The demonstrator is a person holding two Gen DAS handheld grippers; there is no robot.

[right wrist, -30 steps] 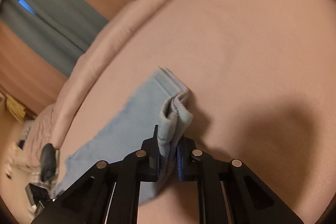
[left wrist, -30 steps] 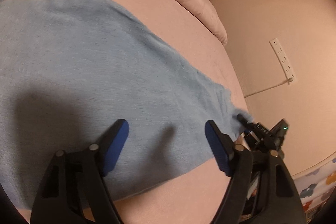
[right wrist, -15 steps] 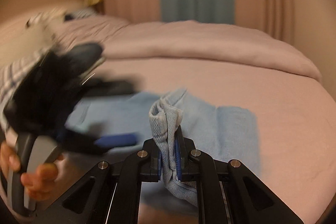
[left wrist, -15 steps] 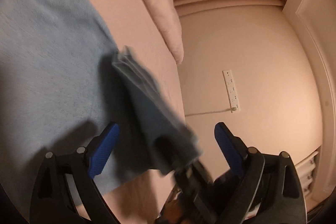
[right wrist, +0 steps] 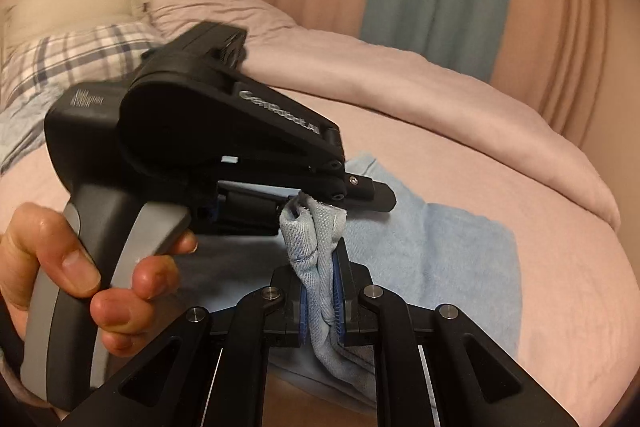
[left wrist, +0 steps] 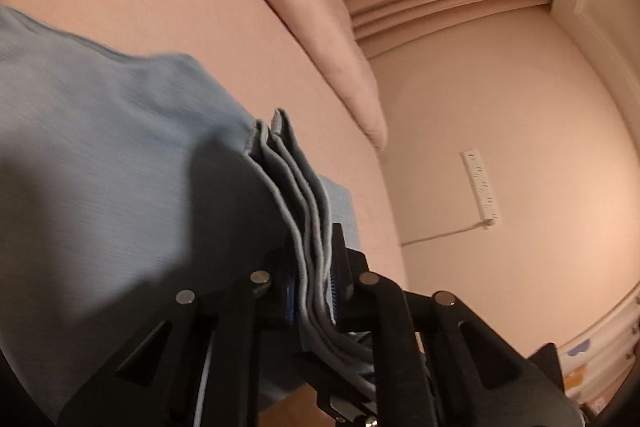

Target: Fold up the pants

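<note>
Mid-fold, with both corners of the pants [right wrist: 432,247] gathered. Light blue denim lying flat on the pink bed [right wrist: 520,155], near edge bunched up off the sheet. Right tongs [right wrist: 320,299] clamped tight on a twisted wad of hem. Left tongs [left wrist: 316,291] just snapped closed, now pinching several stacked layers of the same edge, seen in the right view close by at the left, gripped by a hand [right wrist: 60,267]. Probably the carry-over step: lifting both held corners together and sweeping them toward the far end. Calls for level, matched travel, keeping the layers taut so the fold lands square, then letting go.
</note>
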